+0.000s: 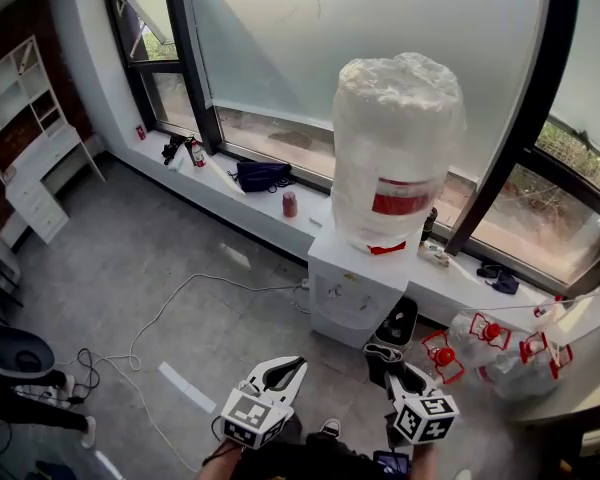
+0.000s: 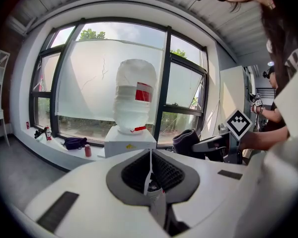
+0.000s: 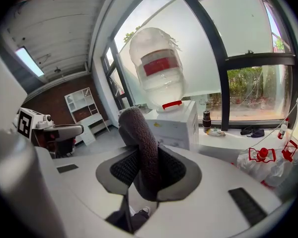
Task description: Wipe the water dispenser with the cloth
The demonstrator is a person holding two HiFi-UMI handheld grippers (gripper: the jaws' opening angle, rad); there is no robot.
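Far left: white shelf unit (image 1: 20, 118) against the wall, loose cable (image 1: 170, 308) on the floor, dark bag (image 1: 262, 176) and red cup (image 1: 290, 204) on the window sill. Left gripper (image 2: 150, 165) is low in the head view, jaws pressed together, nothing between them. It is well apart from the dispenser. Water dispenser (image 1: 355, 288) stands on the floor against the sill, centre-right: a white cabinet with a big bottle (image 1: 395, 148) on top, wrapped in clear plastic with a red band. Right gripper (image 3: 146, 168) is closed on the cloth (image 3: 136, 133), a dark grey fuzzy piece pinched low in the pads, its free end standing up above the jaws. The cloth is not touching the dispenser yet and wiping has not begun. Far right: spare bottles with red caps (image 1: 500, 343) on the floor. Handling, as a judgement: the cloth looks soft, light and floppy, so it will fold under pressure. The current low pinch looks fine, leaving the free end to meet the surface. The cabinet looks rigid and smooth and should be easy to wipe. The bottle probably makes it top-heavy and the wrap looks slippery, so use light strokes on the cabinet top and front and don't shove the bottle. The empty left gripper could steady the cabinet side.
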